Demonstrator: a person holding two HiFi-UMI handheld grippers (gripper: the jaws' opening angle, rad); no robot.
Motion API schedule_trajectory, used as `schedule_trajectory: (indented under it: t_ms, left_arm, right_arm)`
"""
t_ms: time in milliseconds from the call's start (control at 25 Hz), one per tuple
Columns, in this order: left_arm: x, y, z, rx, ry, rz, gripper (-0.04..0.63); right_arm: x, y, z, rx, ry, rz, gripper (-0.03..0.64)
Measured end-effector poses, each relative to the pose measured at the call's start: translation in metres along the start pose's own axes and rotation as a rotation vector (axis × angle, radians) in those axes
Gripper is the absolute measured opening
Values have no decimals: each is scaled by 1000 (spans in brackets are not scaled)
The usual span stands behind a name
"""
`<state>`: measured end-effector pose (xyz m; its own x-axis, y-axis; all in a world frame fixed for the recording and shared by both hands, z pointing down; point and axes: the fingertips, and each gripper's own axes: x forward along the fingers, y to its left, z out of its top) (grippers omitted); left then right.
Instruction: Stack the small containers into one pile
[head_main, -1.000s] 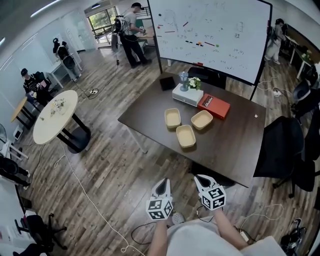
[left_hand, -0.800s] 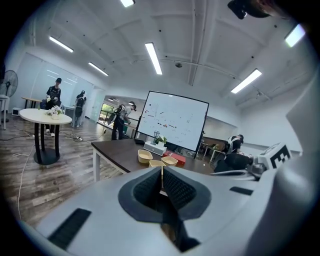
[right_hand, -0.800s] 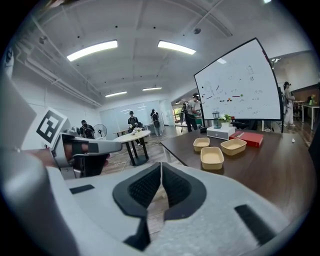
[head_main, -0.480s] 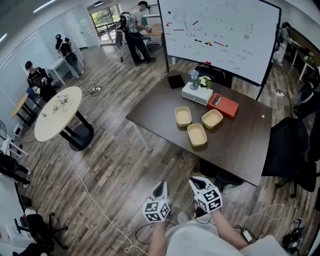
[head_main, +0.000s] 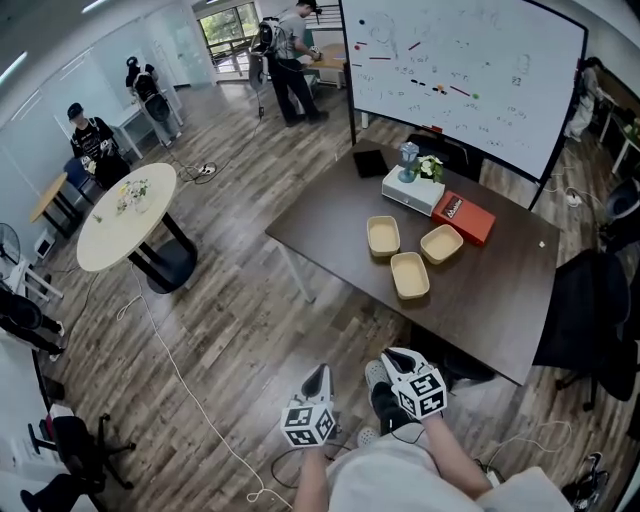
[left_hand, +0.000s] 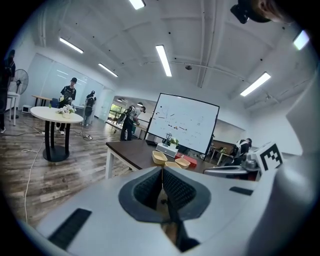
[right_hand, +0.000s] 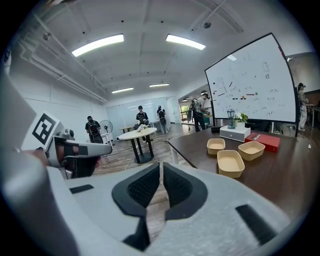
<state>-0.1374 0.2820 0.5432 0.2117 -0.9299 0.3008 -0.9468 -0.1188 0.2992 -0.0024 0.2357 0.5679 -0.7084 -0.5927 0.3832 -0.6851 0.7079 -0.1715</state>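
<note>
Three small tan containers (head_main: 383, 235) (head_main: 441, 243) (head_main: 409, 275) sit apart on the dark table (head_main: 330, 225), none of them inside another. The right gripper view shows them ahead and to the right (right_hand: 230, 162); the left gripper view shows them small and far off (left_hand: 159, 157). Both grippers hang low by my body over the wooden floor, well short of the table. My left gripper (head_main: 319, 372) (left_hand: 162, 171) is shut and empty. The jaws of my right gripper (head_main: 395, 358) (right_hand: 161, 169) are opening, with a slim gap and nothing between them.
Behind the containers stand a white box with a vase and flowers (head_main: 412, 190), a red box (head_main: 463, 217) and a black tablet (head_main: 370, 162). A whiteboard (head_main: 460, 70) rises past the table. A black chair (head_main: 590, 310) is at right, a round white table (head_main: 125, 215) at left. Cables cross the floor.
In the head view the table and containers have slid to the right and slightly down as I moved. Both grippers stay low near my body.
</note>
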Motion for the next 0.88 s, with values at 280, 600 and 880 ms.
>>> schedule_trajectory:
  t_ms: [280, 600, 880]
  left_arm:
    - [35, 19, 14, 21, 20, 0, 6]
    - [106, 19, 48, 76, 35, -59, 6]
    - [163, 12, 50, 93, 90, -117, 7]
  right_arm:
    - [24, -53, 14, 16, -17, -32, 29]
    - [34, -133, 25, -9, -19, -51, 67]
    - [48, -184, 25, -122, 82, -45, 121]
